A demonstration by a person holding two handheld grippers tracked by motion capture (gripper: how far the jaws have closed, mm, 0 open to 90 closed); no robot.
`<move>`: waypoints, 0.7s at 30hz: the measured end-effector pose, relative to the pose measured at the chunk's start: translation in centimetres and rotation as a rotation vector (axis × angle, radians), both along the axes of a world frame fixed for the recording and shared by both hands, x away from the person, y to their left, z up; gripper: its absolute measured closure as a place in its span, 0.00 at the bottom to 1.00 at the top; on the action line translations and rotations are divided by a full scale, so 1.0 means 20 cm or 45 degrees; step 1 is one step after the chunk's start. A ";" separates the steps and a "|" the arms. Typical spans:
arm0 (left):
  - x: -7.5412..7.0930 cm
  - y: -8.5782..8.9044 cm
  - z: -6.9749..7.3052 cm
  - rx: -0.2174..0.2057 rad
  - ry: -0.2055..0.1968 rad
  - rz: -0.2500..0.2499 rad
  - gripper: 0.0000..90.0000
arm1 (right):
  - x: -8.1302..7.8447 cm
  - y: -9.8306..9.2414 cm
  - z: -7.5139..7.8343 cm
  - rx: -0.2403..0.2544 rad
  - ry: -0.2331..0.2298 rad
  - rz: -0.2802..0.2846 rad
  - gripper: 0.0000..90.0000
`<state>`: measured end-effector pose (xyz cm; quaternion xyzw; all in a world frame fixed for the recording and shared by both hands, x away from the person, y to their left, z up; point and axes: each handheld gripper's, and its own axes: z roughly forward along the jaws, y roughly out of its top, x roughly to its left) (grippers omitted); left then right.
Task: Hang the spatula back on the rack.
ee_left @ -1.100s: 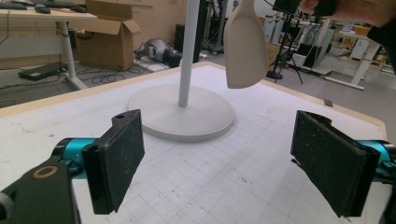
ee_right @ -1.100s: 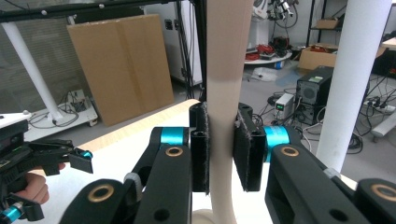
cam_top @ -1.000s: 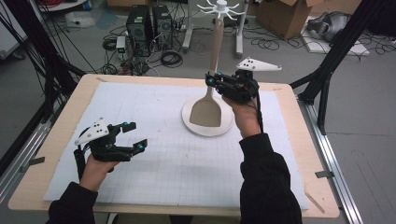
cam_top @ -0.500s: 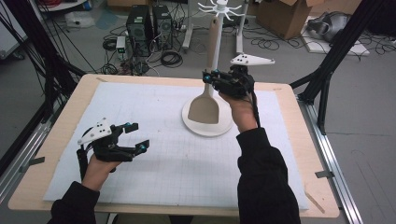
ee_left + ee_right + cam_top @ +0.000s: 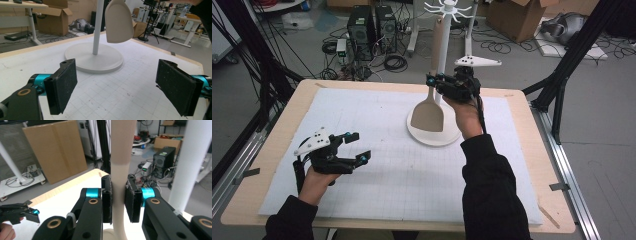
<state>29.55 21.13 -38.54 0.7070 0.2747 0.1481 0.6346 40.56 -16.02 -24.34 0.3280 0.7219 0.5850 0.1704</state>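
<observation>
Cables, a computer tower (image 5: 361, 26) and cardboard boxes (image 5: 517, 17) lie on the grey floor behind the worktop (image 5: 272, 150), which carries a white grid mat (image 5: 387, 165).

At the far side, the right hand-held gripper (image 5: 435, 82) has its jaws clamped on the beige handle of a spatula (image 5: 428, 114). In the right gripper view both pads press the handle (image 5: 119, 182) from two sides. The spatula stands almost upright, with its wide blade down, above the round white base (image 5: 434, 137) of a stand. It is just beside the stand's white pole (image 5: 443, 47), and I cannot tell if the blade touches the base.

At the near left, the left hand-held gripper (image 5: 357, 147) hovers over the mat with its jaws wide apart and nothing between them. It points toward the stand, well apart from it.
</observation>
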 end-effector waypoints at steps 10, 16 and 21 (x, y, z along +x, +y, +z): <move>0.00 0.00 0.00 0.001 0.001 0.007 0.20 | 0.02 -0.04 -0.02 0.003 0.020 -0.045 0.86; 0.00 0.01 0.00 -0.008 -0.006 0.019 0.20 | -0.04 -0.10 -0.05 -0.005 0.025 -0.068 0.57; 0.01 0.02 -0.01 -0.007 -0.009 0.038 0.20 | -0.16 -0.21 -0.14 -0.136 -0.018 -0.084 0.39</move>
